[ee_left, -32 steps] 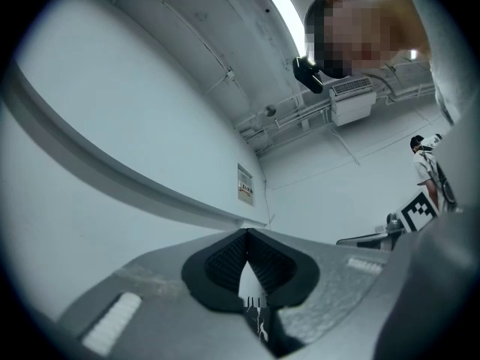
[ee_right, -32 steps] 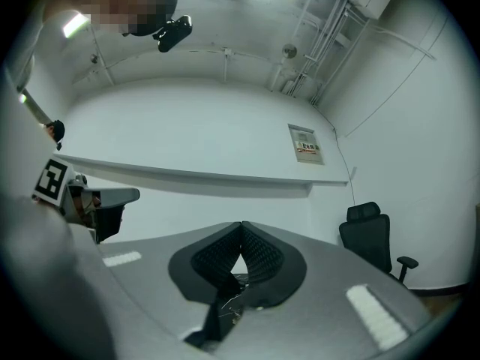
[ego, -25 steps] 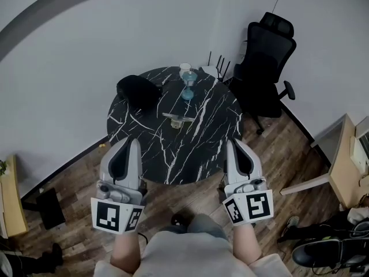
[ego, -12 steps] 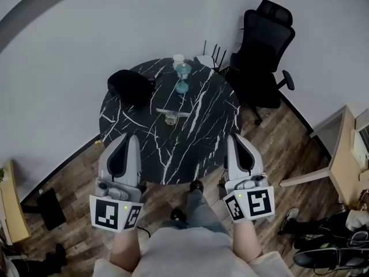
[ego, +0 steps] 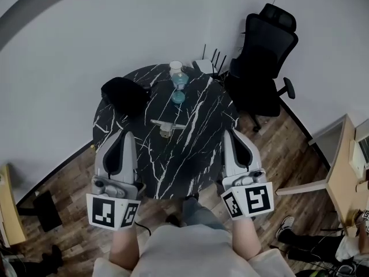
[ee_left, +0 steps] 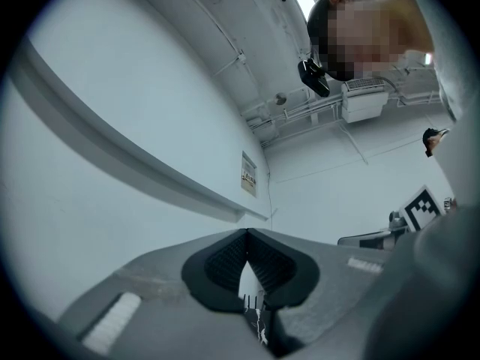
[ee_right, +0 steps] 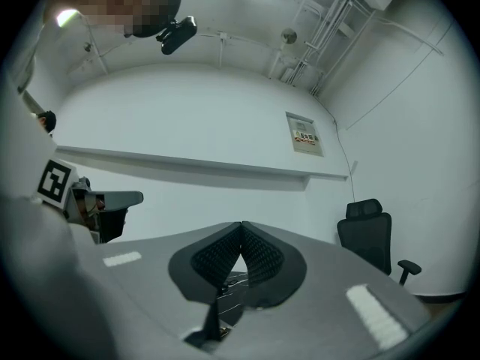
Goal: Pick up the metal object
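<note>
A small metal object (ego: 167, 126) lies near the middle of the round black marble table (ego: 199, 154) in the head view. My left gripper (ego: 124, 136) hovers over the table's near left edge, its jaws shut with nothing between them. My right gripper (ego: 233, 134) hangs over the near right edge, also shut and empty. Both stay well short of the metal object. In the left gripper view the left gripper (ee_left: 246, 233) has its tips meeting, and in the right gripper view the right gripper (ee_right: 241, 225) looks the same, with a slice of table behind it.
On the table's far side stand a clear cup (ego: 175, 68), a blue hourglass-shaped item (ego: 178, 88) and a black bag (ego: 124, 95). A white router (ego: 204, 66) sits at the back edge. A black office chair (ego: 262, 62) stands right of the table. A wooden desk (ego: 346, 166) is at far right.
Both grippers and the person have moved forward toward the table; the table now sits closer under the gripper tips. Both jaws stayed shut.
</note>
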Demonstrator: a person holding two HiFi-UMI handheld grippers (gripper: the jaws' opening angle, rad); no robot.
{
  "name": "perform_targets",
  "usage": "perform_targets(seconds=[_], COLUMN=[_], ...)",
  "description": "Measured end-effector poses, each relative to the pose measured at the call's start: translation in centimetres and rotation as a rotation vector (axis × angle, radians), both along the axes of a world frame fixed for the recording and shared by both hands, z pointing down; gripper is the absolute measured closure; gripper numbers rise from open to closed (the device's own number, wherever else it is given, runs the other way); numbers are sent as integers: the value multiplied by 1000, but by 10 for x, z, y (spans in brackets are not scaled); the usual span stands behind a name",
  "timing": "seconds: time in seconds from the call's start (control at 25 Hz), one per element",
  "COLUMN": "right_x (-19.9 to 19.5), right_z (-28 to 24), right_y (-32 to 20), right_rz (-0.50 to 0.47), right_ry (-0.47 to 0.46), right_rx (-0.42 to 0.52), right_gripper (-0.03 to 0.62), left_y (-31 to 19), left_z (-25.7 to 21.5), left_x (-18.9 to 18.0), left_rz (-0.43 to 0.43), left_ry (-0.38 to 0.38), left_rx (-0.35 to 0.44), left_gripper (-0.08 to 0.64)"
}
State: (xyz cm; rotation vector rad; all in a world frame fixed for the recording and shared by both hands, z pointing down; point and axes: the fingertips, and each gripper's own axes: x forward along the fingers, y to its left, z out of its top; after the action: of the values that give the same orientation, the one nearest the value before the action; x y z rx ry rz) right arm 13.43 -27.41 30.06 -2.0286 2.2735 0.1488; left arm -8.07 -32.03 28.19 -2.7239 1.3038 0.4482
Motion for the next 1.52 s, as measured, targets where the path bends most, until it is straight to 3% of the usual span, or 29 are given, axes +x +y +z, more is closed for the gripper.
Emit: perform_targets(seconds=[0.32, 0.56, 1.0, 1.36, 1.52], right_x=[15, 19, 21, 24, 29], right_z=[7, 34, 127, 179, 194], right_y=[-47, -78, -115, -127, -130], right_rz=[-66, -120, -179, -225, -235], right_ry=[7, -16, -22, -33, -28], right_rx=[-28, -100, -323, -457, -499], right_gripper=[592, 592, 592, 592, 592], left_y=[-34, -53, -85, -106, -115], left_z=[7, 29, 108, 211, 252], left_x=[19, 28, 41, 73, 88], left_rz=[-52, -87, -129, -64, -35], left_ry=[-4, -39, -102, -191, -249], left_rx=[-17, -74, -280, -511, -600], left_gripper=[555, 555, 555, 554, 455])
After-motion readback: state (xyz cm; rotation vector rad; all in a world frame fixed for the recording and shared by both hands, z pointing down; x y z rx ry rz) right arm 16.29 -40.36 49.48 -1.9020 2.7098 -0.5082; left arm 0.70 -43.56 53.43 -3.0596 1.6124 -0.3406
